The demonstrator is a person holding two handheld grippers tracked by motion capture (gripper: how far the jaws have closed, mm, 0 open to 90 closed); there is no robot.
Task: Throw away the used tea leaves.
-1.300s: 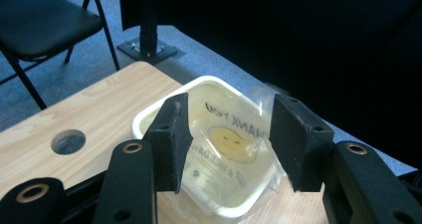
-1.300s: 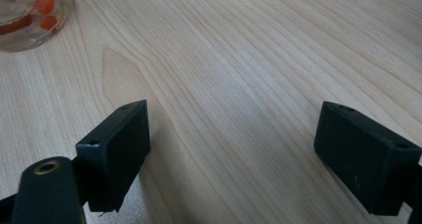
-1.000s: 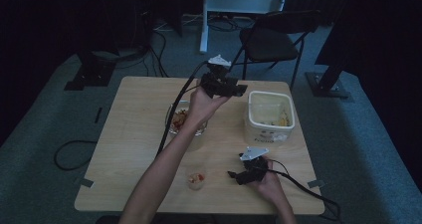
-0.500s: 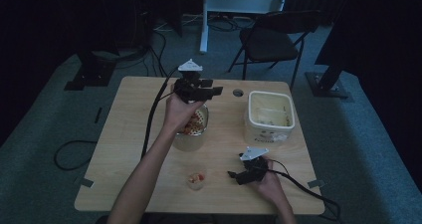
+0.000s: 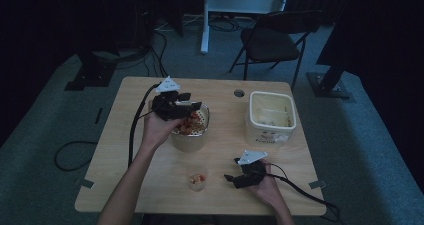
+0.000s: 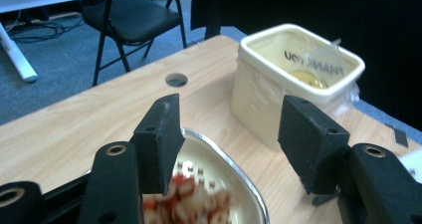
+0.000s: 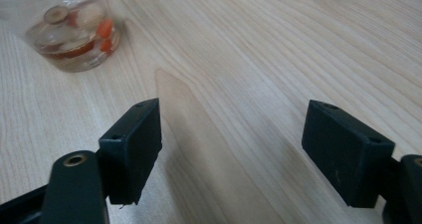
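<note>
Left gripper (image 5: 192, 106), frame centre: jaws apart, opening, empty, over strainer (image 5: 204, 118) of chopped food. Right gripper (image 5: 229, 178), lower right: apart, empty. Risk: jaw clips rim, strainer tips, food spills.

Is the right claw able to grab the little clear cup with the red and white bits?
Probably yes. The right claw lies on the wooden table with open jaws aimed toward the small clear plastic cup, and only bare wood lies between them.
</note>
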